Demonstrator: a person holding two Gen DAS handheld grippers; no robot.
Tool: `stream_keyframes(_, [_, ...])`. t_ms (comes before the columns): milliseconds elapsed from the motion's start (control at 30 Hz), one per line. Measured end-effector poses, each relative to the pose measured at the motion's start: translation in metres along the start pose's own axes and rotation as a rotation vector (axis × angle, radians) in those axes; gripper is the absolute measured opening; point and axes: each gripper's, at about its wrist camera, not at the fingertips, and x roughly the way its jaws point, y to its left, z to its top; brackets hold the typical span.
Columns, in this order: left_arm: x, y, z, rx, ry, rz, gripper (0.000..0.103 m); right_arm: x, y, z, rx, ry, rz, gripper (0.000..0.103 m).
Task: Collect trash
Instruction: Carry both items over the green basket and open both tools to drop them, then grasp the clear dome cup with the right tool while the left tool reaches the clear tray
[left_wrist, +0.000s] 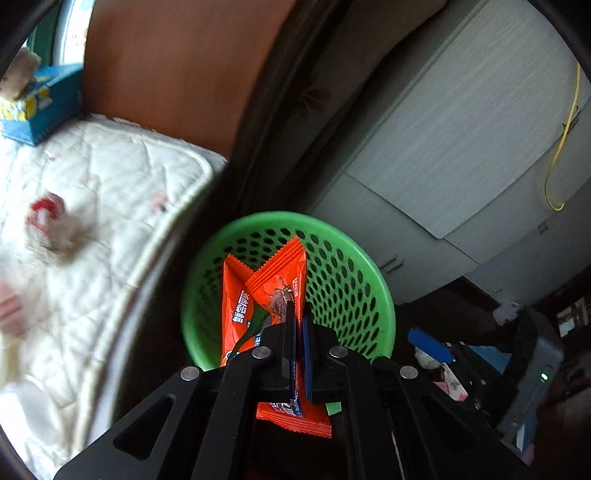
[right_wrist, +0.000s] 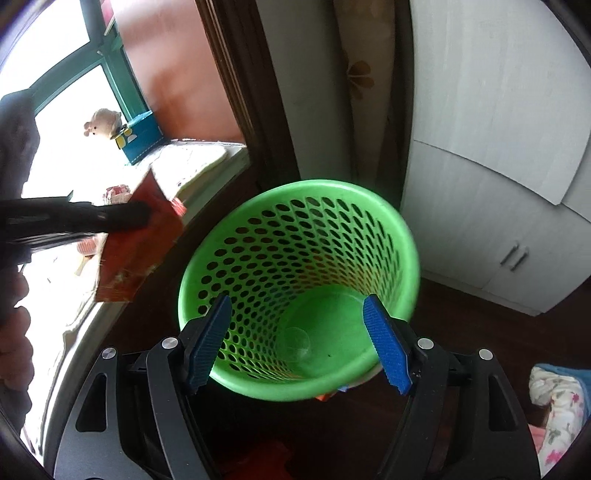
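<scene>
My left gripper (left_wrist: 298, 308) is shut on an orange snack wrapper (left_wrist: 273, 280), which hangs over the mouth of a green perforated basket (left_wrist: 354, 266). In the right wrist view the same wrapper (right_wrist: 136, 243) hangs from the left gripper (right_wrist: 140, 214), to the left of the basket rim (right_wrist: 207, 251) and beside the bed. My right gripper (right_wrist: 295, 301) stands open above the basket with nothing between its blue pads (right_wrist: 386, 347). A clear plastic cup (right_wrist: 293, 343) lies on the basket's bottom. A crumpled red-and-white scrap (left_wrist: 48, 221) lies blurred on the bed.
A white quilted bed (left_wrist: 122, 173) fills the left side, with a blue box (left_wrist: 40, 107) and a plush toy (right_wrist: 103, 123) by the window. White cabinets (right_wrist: 498, 166) stand behind the basket. A floral cloth (right_wrist: 557, 402) lies on the dark floor at the right.
</scene>
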Motion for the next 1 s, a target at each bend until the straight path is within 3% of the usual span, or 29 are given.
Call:
stream_keyframes(100, [0.014,-0.005,-0.002,-0.003,0.023,-0.004,0.005,-0.004,-0.005,-0.003,0.007,-0.008,0.004,0.074])
stream_keyframes(167, [0.021,-0.008,-0.004,-0.009,0.036,-0.006,0.012,-0.007,-0.009,-0.004,0.021,-0.011,0.012,0.074])
stream_keyframes(300, [0.026,-0.005,-0.01,-0.018,0.036,-0.017,0.041,-0.011,-0.013,-0.007,0.035,-0.016,0.016,0.074])
stream_keyframes(567, [-0.001,0.009,-0.023,-0.02,0.007,0.011,0.044,-0.015,0.0,-0.008,0.016,-0.018,0.027,0.074])
stream_keyframes(1000, [-0.117,0.092,-0.07,-0.122,-0.146,0.257,0.044,-0.02,0.077,-0.001,-0.09,-0.026,0.128,0.078])
